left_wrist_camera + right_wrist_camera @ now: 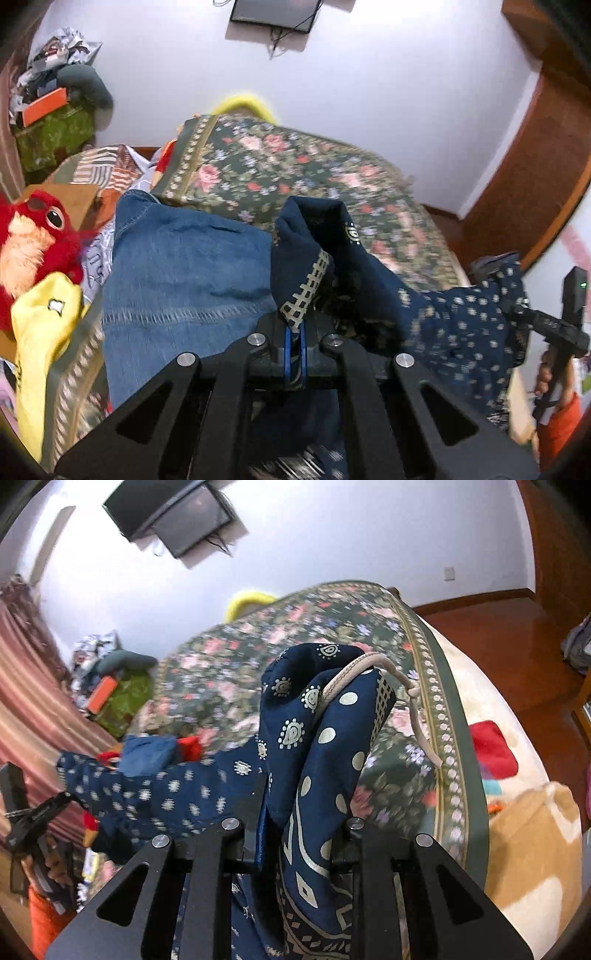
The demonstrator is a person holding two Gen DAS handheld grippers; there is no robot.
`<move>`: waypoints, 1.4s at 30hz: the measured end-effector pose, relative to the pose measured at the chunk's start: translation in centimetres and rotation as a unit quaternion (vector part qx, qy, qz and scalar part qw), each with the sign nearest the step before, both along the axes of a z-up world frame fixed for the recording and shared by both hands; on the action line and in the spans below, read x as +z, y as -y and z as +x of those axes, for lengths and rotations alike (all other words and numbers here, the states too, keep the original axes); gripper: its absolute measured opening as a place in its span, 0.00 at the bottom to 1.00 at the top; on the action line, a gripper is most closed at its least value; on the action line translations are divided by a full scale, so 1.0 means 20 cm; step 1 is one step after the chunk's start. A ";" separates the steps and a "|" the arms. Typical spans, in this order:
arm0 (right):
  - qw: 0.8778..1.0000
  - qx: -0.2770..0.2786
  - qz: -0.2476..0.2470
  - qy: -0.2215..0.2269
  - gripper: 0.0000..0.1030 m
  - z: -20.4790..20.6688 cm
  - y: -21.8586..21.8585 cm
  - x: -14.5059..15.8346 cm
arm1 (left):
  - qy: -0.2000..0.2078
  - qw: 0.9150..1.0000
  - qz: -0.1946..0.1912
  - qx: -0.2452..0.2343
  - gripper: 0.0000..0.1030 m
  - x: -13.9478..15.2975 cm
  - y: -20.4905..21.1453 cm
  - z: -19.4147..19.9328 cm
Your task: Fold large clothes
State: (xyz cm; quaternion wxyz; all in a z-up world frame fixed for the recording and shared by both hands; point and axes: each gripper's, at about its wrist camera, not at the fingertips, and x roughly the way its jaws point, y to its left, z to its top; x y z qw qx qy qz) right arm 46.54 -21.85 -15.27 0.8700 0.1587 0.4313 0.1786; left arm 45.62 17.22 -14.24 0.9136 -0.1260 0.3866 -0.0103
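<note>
Left wrist: both jaws clenched on soft navy printed garment (461, 325), bunched folds.

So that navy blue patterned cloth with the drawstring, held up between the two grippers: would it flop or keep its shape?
The navy blue patterned cloth probably flops: it sags between the left gripper and right gripper. It seems thin and light, bunching into soft folds.

floral bedspread (280, 166) blurred, navy garment (314, 738) cropped
</note>
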 end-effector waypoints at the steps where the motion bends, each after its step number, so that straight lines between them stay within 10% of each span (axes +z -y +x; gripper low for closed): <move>1: 1.000 -0.003 -0.005 -0.011 0.19 0.06 -0.01 -0.05 | -0.009 1.000 0.004 0.003 0.02 -0.04 -0.01 0.05; 8: 0.997 -0.027 -0.047 -0.061 0.27 0.26 -0.03 -0.36 | -0.066 0.997 0.033 0.030 0.07 -0.33 -0.09 0.21; 16: 0.994 -0.039 -0.049 -0.091 0.60 0.26 0.07 -0.43 | -0.092 0.994 0.043 0.051 0.38 -0.41 -0.14 0.21; 24: 0.990 -0.043 -0.079 -0.104 0.63 0.12 0.10 -0.25 | -0.115 0.989 0.092 0.031 0.51 -0.28 -0.08 0.05; 42: 0.989 0.031 -0.137 0.045 0.81 -0.68 -0.08 0.32 | -0.057 0.993 0.097 -0.032 0.68 0.12 0.13 -0.67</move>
